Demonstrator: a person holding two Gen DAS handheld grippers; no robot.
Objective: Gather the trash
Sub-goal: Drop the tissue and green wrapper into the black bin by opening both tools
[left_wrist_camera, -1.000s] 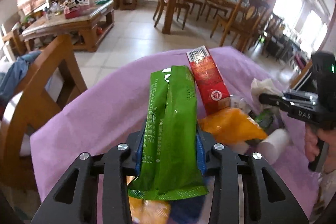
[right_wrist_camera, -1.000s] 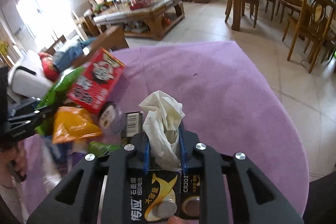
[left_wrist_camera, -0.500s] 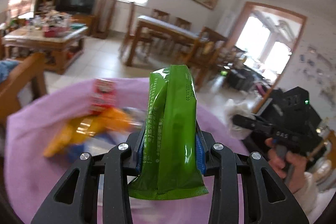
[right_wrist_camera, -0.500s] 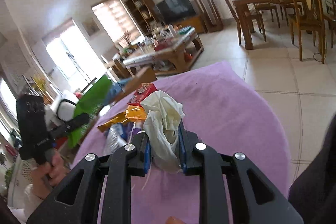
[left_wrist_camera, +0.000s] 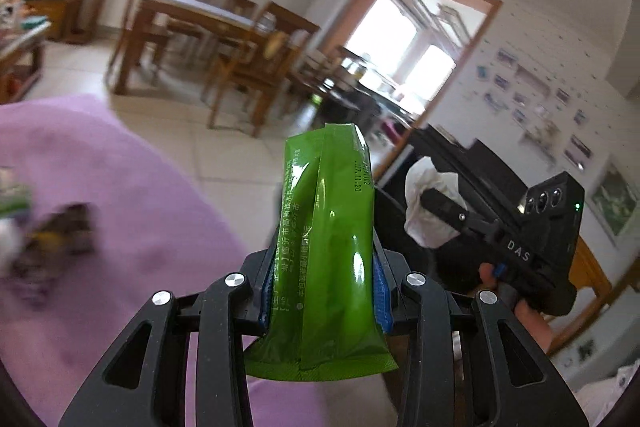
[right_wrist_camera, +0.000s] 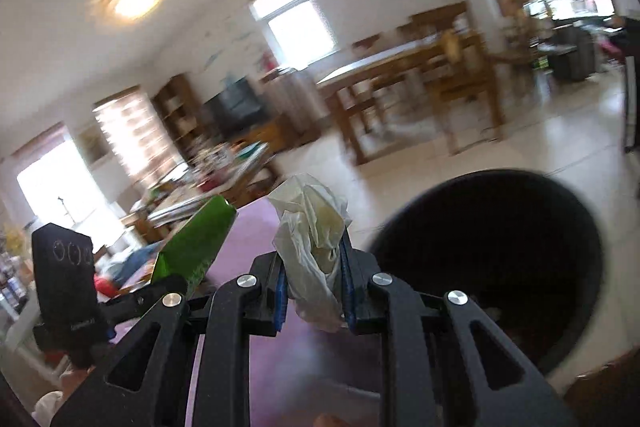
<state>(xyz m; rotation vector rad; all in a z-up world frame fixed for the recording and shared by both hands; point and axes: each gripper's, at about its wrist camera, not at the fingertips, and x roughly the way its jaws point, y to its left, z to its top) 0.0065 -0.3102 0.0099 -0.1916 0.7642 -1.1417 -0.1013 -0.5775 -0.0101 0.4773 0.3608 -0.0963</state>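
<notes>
Green packet (left_wrist_camera: 328, 247) up in the air, clamped between the blue pads (left_wrist_camera: 380, 291) of the left tool (left_wrist_camera: 322, 291), standing upright with its crimped bottom edge hanging below the jaws. The jaws are drawn in partway, pressing on both sides of the packet. Over on the other side, a crumpled white tissue (right_wrist_camera: 312, 247) is pinched in the right tool (right_wrist_camera: 314, 291), jaws drawn in narrow around it, the wad bulging above and drooping below the pads. From the left wrist view the right tool (left_wrist_camera: 448, 211) shows off to the right, tissue (left_wrist_camera: 432, 203) in its grip, a hand (left_wrist_camera: 520, 303) wrapped on its handle. From the right wrist view the left tool (right_wrist_camera: 160, 291) sits low at the left with the packet (right_wrist_camera: 196, 243) poking up at a slant. Just to the right of the tissue gapes a round black bin (right_wrist_camera: 492, 267), dark inside, on the tiled floor. The purple-covered counter (left_wrist_camera: 120, 187) lies to the left in the left wrist view, with blurred litter (left_wrist_camera: 52, 239) on it near the edge. Behind, a wooden dining table (left_wrist_camera: 200, 23) with chairs, all smeared by motion.
</notes>
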